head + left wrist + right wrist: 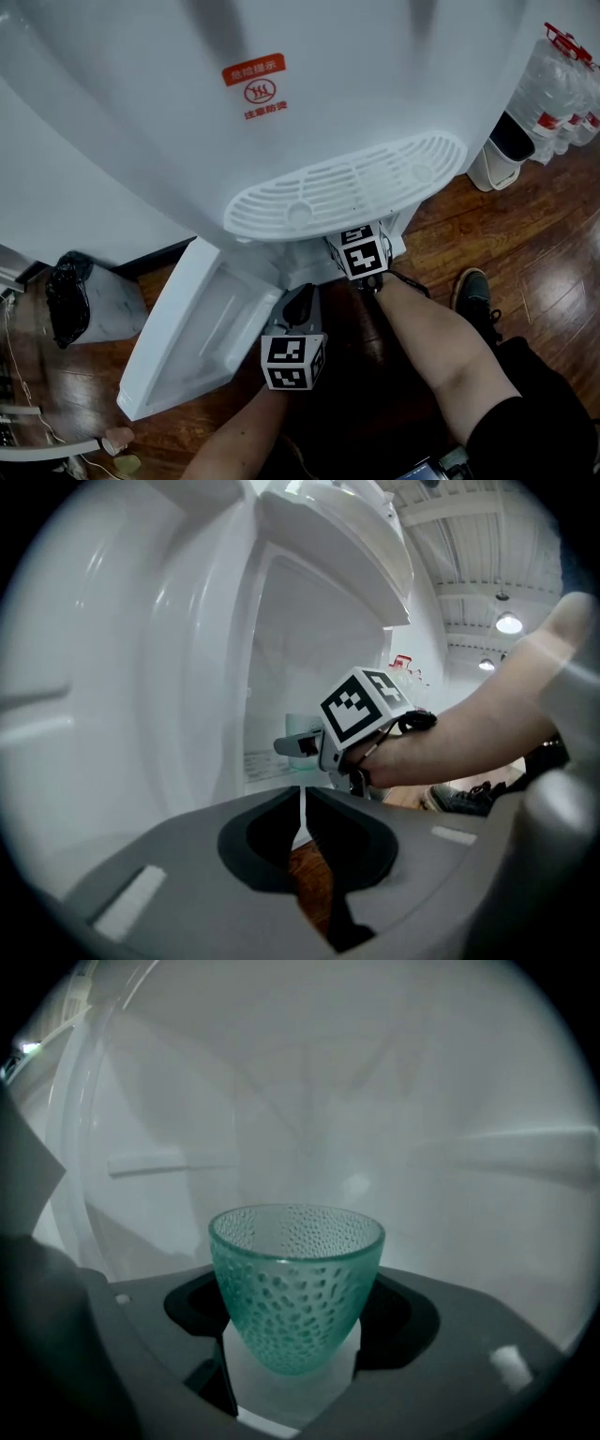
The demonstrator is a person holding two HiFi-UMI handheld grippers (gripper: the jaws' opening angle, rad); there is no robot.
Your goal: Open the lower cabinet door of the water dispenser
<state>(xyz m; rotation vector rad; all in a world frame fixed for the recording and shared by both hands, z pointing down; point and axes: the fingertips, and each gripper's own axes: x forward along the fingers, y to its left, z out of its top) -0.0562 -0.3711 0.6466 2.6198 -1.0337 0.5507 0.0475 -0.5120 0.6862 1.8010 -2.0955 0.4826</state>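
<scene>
One white lower cabinet door point(197, 328) already stands swung out to the near left of the water dispenser point(281, 103). I judge it to be a light, stiff plastic panel, smooth and a little slippery, so the free edge away from the hinge seems the best place to hold it. The left gripper point(302, 292) hovers just right of the door, its jaws pressed together on nothing. The right gripper point(292, 1363) points into the cabinet and pinches a dimpled green glass cup point(295, 1279), which is surely fragile. Further left, a bin with a black bag point(67, 295) may block a wider swing. At the far right stand a white bin point(502, 150) and water bottles point(558, 80).
</scene>
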